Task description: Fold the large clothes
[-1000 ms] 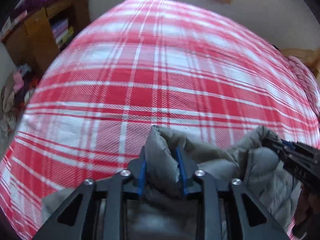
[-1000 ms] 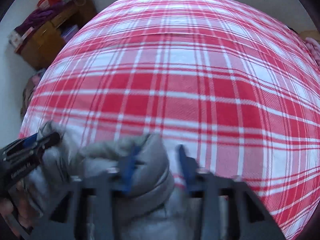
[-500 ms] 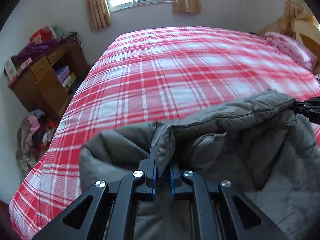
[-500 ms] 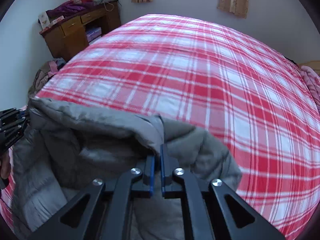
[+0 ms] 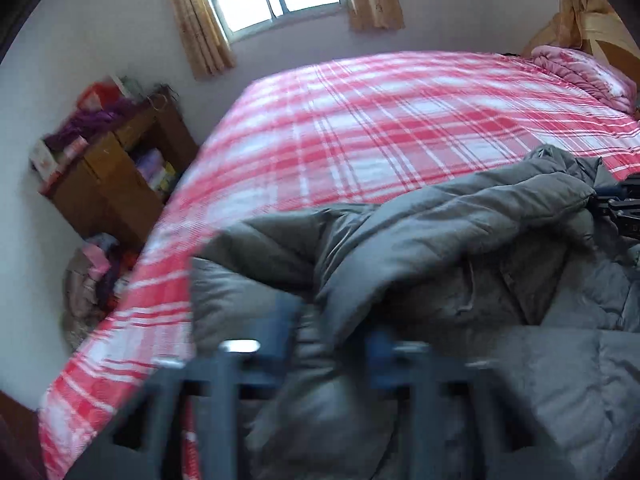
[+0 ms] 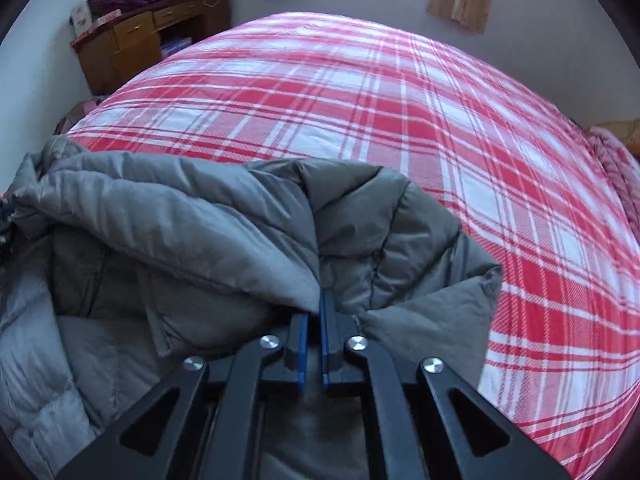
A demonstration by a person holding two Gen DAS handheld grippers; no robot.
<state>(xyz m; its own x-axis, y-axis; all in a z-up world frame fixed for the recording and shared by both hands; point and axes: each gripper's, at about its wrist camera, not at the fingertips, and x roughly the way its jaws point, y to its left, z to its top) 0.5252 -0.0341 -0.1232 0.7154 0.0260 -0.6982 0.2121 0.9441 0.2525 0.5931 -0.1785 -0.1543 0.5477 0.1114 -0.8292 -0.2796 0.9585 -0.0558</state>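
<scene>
Bedroom setup, with a big bed under a red-and-white plaid sheet, a window with tan curtains behind it and a wooden cabinet stacked with stuff off to one side.

Left wrist view first: it's smeared with motion blur, so I honestly can't tell whether the left tongs are pinching or spread. Fabric sits between the two blurry fingers, that's all I can say. The grey puffer jacket is bunched at the near edge of the bed, one long padded edge running across toward the right tongs, which peek in at the far right of the frame.

Right wrist view is sharp. The right tongs are pressed together on a fold of the jacket, blue pads nearly touching with a thin layer of cloth between them. My guess is that holding the edge at two spread-out spots is meant to keep it taut for a neat fold onto the sheet.

Looks-wise: matte grey, quilted in puffy channels, thick and floppy, lighter grey lining showing lower left, heavily creased.
</scene>
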